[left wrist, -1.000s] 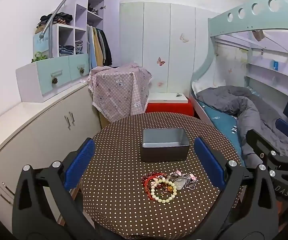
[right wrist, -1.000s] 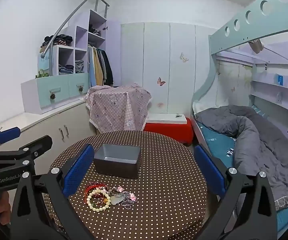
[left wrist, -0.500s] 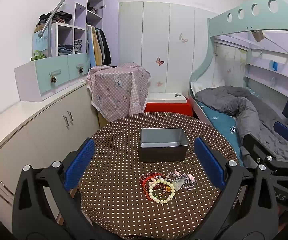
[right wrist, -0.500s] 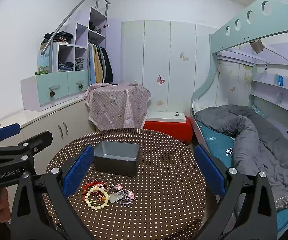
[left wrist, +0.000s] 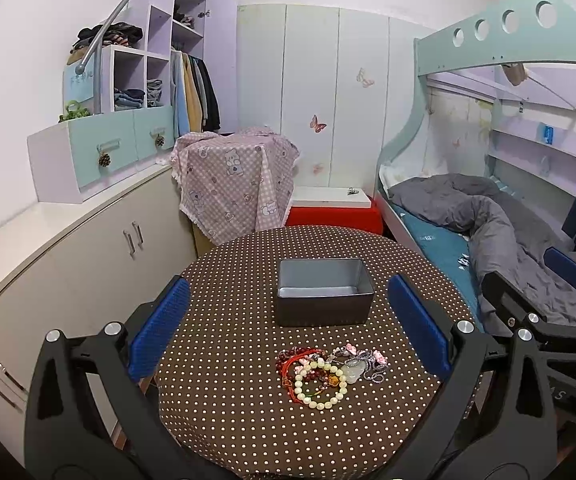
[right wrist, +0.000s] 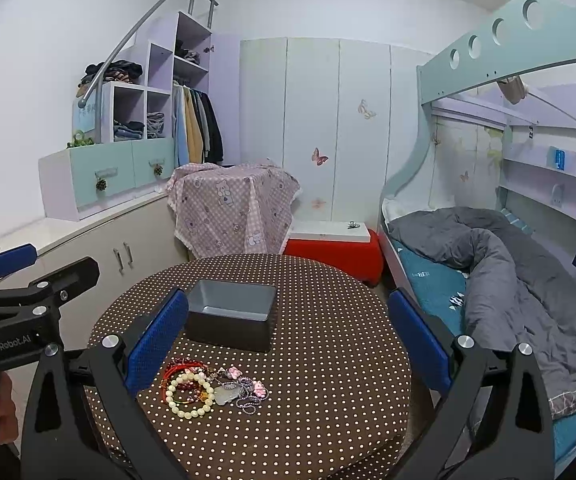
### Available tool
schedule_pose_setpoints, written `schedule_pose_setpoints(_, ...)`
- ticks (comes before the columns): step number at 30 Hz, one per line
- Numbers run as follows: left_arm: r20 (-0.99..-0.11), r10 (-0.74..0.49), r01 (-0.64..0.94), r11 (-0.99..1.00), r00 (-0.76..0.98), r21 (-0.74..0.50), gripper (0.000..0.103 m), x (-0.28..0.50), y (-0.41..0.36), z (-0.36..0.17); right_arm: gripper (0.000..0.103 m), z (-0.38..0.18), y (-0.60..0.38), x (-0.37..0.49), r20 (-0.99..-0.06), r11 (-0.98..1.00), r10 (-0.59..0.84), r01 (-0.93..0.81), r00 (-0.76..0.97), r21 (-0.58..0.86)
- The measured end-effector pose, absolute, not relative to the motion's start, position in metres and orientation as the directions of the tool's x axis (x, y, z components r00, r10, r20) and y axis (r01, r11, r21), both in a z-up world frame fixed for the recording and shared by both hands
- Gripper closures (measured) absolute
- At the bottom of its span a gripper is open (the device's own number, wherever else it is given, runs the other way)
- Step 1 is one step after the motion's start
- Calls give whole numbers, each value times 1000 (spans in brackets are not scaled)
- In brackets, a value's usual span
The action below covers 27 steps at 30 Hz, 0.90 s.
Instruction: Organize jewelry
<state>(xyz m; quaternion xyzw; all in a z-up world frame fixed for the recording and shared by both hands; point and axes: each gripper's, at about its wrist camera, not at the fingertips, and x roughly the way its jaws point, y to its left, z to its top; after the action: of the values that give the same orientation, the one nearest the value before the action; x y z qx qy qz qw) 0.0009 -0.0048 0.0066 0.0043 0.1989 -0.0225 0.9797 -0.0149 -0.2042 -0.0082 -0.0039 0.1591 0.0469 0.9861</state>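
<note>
Jewelry pile (left wrist: 330,372) tangled (strands perhaps overlapping), table (right wrist: 328,440) near edge cropped

Child's bedroom in a home | bunk bed (right wrist: 508,52) with rumpled grey duvet (right wrist: 508,264) at 3 o'clock | butterfly-stickered wardrobe (right wrist: 328,128) at 12 | hanging clothes (right wrist: 198,128) and stair-step shelves (right wrist: 160,80) at 10 | polka-dot table (right wrist: 328,340) in the foreground

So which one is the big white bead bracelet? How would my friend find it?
Find the round table with the brown polka-dot cloth. In front of the grey metal box lies a small jewelry pile. The white bead bracelet is the ring of chunky cream beads at the near edge of the pile, paler and fatter than the red strings and silvery chains beside it.
</note>
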Motion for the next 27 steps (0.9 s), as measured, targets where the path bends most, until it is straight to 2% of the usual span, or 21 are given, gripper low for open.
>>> schedule_pose_setpoints(27, -385, -33, 37, 999, 922, 3, 6, -3, 0, 3, 7, -8, -203, -18, -307, 995, 94, -100, 947, -1)
